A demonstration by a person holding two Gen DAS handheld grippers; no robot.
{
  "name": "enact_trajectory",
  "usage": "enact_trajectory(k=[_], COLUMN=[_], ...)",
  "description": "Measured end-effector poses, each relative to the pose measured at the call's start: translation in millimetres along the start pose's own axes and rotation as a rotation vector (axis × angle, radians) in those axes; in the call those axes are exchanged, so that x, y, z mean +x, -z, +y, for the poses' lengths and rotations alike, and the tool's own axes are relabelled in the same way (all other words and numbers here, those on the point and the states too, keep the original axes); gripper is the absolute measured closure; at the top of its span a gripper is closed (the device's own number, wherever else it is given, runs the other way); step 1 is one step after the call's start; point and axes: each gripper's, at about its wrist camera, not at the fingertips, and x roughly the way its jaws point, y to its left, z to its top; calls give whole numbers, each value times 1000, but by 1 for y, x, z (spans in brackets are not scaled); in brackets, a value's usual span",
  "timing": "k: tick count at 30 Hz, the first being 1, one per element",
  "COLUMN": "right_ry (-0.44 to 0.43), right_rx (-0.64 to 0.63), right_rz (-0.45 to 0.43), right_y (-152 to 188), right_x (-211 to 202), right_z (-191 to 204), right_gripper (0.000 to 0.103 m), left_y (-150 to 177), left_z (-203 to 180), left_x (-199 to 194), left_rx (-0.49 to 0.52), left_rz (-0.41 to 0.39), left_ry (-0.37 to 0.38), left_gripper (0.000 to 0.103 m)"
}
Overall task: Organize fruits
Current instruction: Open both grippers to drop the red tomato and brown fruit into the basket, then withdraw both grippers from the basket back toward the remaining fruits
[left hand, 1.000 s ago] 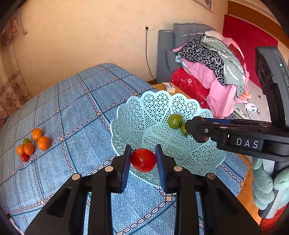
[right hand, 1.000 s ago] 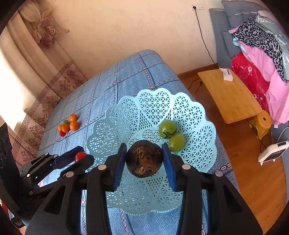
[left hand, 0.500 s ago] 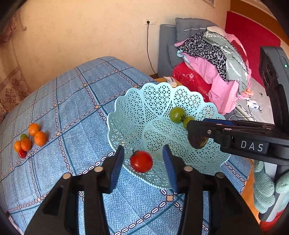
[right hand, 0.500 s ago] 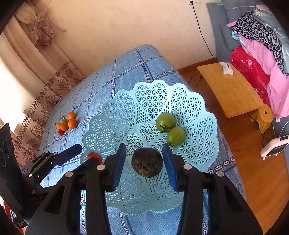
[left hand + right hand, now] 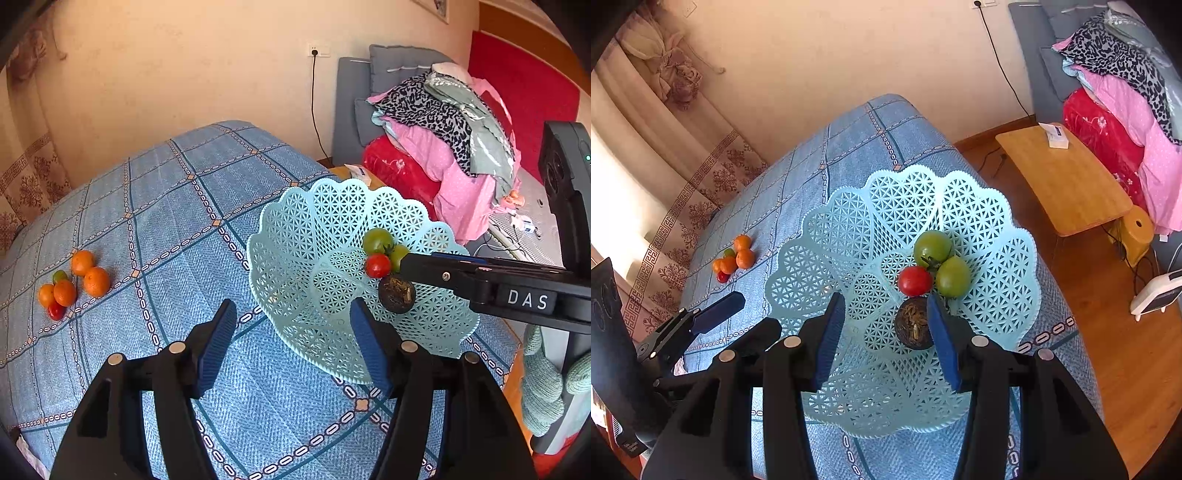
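Blue checked bedspread (image 5: 155, 221) over a bed, peach wall behind. Pale lattice basket (image 5: 849, 229) holds two green tomatoes (image 5: 932, 246), one red tomato (image 5: 915, 280), and a dark round fruit (image 5: 912, 325) at 6 o'clock. Loose oranges (image 5: 90, 273) lie at 9 o'clock. Left tool (image 5: 291, 347) opening, empty. Right tool (image 5: 886, 336) apart, fruit unpressed.

A home bedroom: quilted blue bed cover (image 5: 166, 229), piled clothes (image 5: 443, 122) on a grey sofa (image 5: 354, 110), patterned curtains (image 5: 676, 192)
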Motion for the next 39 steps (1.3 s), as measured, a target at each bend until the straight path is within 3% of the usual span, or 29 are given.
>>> enact_trajectory(k=[17, 34, 35, 37, 39], right_ry=[-41, -88, -93, -102, -108], right_rx=[-33, -145, -150, -157, -162], right_rz=[-27, -30, -30, -29, -24], right_y=[1, 1, 0, 0, -1], right_x=[-6, 5, 6, 8, 11], right_z=[22, 85, 89, 96, 103], right_gripper=[49, 49, 49, 49, 49], left_y=[3, 21, 22, 25, 28], left_z=[36, 103, 107, 115, 124], left_x=[-18, -44, -47, -54, -59], left_rx=[-90, -184, -190, -199, -208], left_rz=[-24, -46, -50, -73, -81], left_ry=[-37, -133, -140, -157, -175], left_gripper=[34, 34, 24, 14, 14])
